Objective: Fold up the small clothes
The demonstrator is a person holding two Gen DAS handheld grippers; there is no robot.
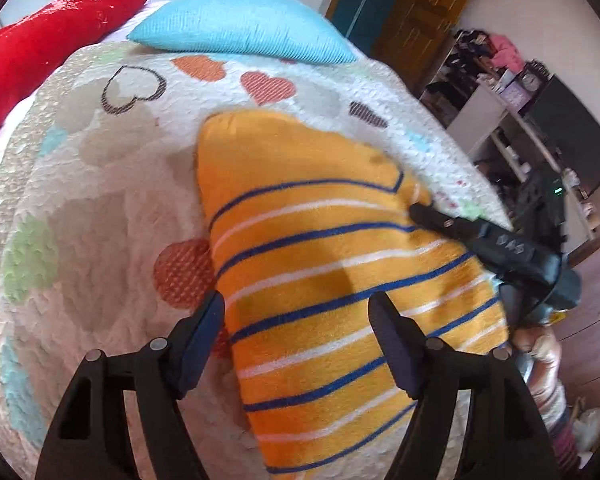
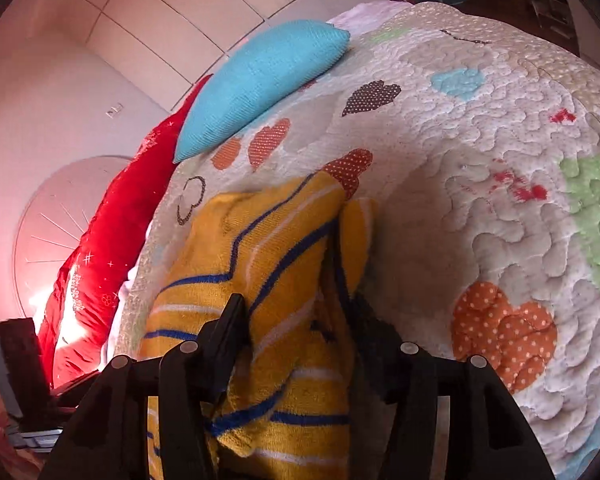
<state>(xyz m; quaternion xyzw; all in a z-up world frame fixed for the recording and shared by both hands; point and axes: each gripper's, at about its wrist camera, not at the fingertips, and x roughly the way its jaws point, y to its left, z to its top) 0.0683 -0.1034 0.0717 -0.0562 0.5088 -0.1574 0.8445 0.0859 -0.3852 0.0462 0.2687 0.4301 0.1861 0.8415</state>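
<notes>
The left gripper (image 1: 296, 340) hovers over the near part of the orange striped garment (image 1: 320, 264), its jaws apart and empty. The right gripper (image 2: 296, 340) has the garment's edge bunched between its jaws; whether they press it I cannot tell. The garment lies on the heart-patterned quilt (image 1: 100, 200) of a bed. It looks plush, light and limp, so it should drape and sag; corners or hems seem the best places to hold. Farther off lie a blue pillow (image 1: 240, 28) and a red cushion (image 1: 40, 48). Only the left view shows the garment's flat spread and a cluttered shelf (image 1: 512, 120); only the right shows the raised fold.
</notes>
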